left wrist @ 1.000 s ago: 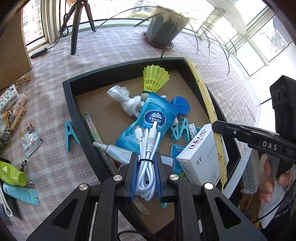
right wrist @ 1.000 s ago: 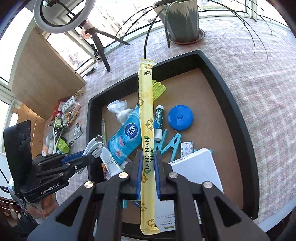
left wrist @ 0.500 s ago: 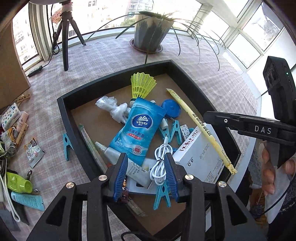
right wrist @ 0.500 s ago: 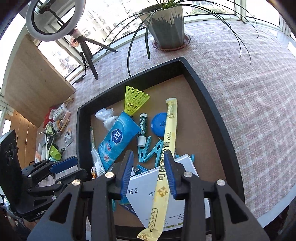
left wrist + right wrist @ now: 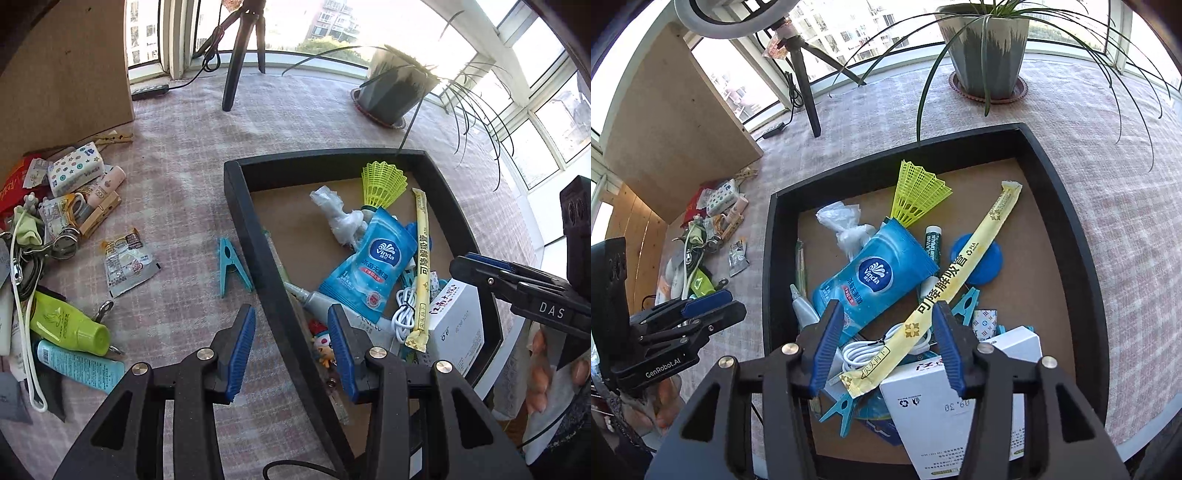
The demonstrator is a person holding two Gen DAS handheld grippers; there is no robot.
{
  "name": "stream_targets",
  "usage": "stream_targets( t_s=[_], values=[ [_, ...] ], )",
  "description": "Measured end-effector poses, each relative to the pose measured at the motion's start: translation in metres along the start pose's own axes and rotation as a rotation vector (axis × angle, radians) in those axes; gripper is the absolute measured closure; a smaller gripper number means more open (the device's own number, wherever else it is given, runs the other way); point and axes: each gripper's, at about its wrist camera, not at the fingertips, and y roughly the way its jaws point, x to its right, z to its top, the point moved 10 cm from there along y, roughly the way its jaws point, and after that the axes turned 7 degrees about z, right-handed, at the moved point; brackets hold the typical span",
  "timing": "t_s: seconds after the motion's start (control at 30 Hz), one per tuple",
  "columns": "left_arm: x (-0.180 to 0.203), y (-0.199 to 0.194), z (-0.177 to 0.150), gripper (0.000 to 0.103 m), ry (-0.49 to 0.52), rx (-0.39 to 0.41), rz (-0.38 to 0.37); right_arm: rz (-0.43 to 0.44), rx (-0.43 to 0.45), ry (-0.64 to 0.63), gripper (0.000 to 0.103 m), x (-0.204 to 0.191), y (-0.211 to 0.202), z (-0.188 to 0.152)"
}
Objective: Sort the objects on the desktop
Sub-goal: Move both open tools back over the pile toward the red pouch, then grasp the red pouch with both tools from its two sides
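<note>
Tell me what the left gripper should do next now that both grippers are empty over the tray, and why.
Probably swing the left gripper left toward the loose pile, perhaps the green bottle. Its fingers, just opened, hold nothing. The white cable and yellow sachet already lie in the black tray, while many items remain on the tablecloth.

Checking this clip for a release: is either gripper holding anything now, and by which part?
Nothing is held. The left gripper and right gripper have just been opening; the white cable and yellow straw packet lie loose in the tray.
</note>
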Motion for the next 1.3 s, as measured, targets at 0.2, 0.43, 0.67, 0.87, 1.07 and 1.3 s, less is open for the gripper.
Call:
stream_targets(
  t_s=[0.2,0.43,0.67,0.87,1.07,1.3],
  values=[
    [-0.052,-0.007,0.004,0.064,-0.104,0.009,0.032,-0.045,-0.019,-0.129,0.041,-0.031,0.012,0.007],
    [-0.123,-0.023,0.011,0.064,-0.225,0.036,0.078,-0.009,-0.04,-0.194,0.041,-0.075,0.029,0.018],
    [-0.2,-0.043,0.011,0.064,-0.348,0.052,0.11,0.066,-0.066,-0.259,0.041,-0.132,0.054,0.037],
    [-0.272,-0.081,0.013,0.064,-0.402,0.06,0.152,0.11,-0.084,-0.403,0.041,-0.205,0.076,0.061],
    [-0.342,-0.088,0.039,0.06,-0.463,0.065,0.197,0.216,-0.089,-0.45,0.041,-0.288,0.115,0.102],
    [-0.393,-0.043,0.066,0.061,-0.551,0.048,0.17,0.407,-0.165,-0.343,0.041,-0.375,0.189,0.141]
  ],
)
